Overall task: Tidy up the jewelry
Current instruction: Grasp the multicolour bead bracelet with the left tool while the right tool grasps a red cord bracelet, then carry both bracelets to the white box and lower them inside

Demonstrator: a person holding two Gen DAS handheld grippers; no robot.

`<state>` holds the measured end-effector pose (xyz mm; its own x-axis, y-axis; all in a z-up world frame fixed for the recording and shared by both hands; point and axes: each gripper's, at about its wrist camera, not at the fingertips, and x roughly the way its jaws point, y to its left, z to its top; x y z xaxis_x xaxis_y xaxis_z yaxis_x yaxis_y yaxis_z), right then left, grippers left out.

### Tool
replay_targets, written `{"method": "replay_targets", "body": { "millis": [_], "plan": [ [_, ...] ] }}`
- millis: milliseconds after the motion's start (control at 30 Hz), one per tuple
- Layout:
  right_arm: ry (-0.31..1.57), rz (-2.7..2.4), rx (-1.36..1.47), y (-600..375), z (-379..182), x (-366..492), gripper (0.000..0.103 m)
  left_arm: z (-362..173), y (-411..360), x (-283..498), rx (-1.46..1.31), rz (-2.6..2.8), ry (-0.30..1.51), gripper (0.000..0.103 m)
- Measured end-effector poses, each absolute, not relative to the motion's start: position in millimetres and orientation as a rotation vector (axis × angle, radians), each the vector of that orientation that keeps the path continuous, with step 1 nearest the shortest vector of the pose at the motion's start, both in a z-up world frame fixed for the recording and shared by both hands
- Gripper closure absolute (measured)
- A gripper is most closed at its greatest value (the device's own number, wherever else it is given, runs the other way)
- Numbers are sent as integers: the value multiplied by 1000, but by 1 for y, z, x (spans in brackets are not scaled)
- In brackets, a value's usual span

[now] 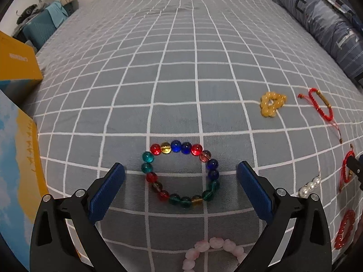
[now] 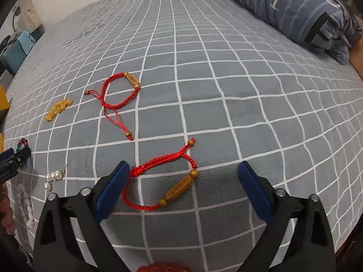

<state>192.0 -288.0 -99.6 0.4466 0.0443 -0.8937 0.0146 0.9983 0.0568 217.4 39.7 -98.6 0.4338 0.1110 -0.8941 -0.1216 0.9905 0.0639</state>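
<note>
Both hand-held grippers gaped empty: left hand-held gripper (image 1: 180,173) around glass bead bracelet (image 1: 181,174), probably slippery, pinch one side; right hand-held gripper (image 2: 183,174) over limp red cord bracelet (image 2: 163,181), take its bar bead.

A bracelet of round glass beads in red, yellow, blue and teal (image 1: 181,173) is laid flat as an open ring on the bed's grey checked sheet (image 1: 181,68), with a pink bead bracelet (image 1: 213,251) just below it and a yellow bead bracelet (image 1: 272,104) bunched up well to its right. Two red braided cord bracelets, each strung with a long golden bead, are spread flat, one farther away (image 2: 120,95) and one nearer (image 2: 163,183). A small string of white pearls (image 2: 53,178) and a dark red bead bracelet (image 1: 346,229) are also laid on the sheet.
</note>
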Motion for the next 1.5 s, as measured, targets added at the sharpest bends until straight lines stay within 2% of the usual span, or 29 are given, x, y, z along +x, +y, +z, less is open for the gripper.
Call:
{"method": "replay_targets", "body": {
  "millis": [167,300,467,600,700,767,900,1500],
  "plan": [
    [1128,24,74,-288,-103,196,22,-102,38,217,-25,130,1119,15],
    [1131,15,99,-293,-103,196,35,-101,37,215,-39,123,1126,21],
    [1129,25,92,-292,-101,196,52,-99,38,212,-47,129,1129,36],
    [1121,31,86,-289,-99,198,70,-98,40,209,-51,121,1129,47],
    [1121,42,71,-285,-100,200,83,-97,39,207,-54,117,1128,61],
    [1121,49,60,-282,-100,200,89,-95,39,204,-65,115,1124,83],
    [1114,50,54,-280,-99,200,95,-93,40,198,-84,107,1112,84],
    [1001,38,85,-280,-83,193,96,-76,35,178,-127,84,1058,85]
  ]
}}
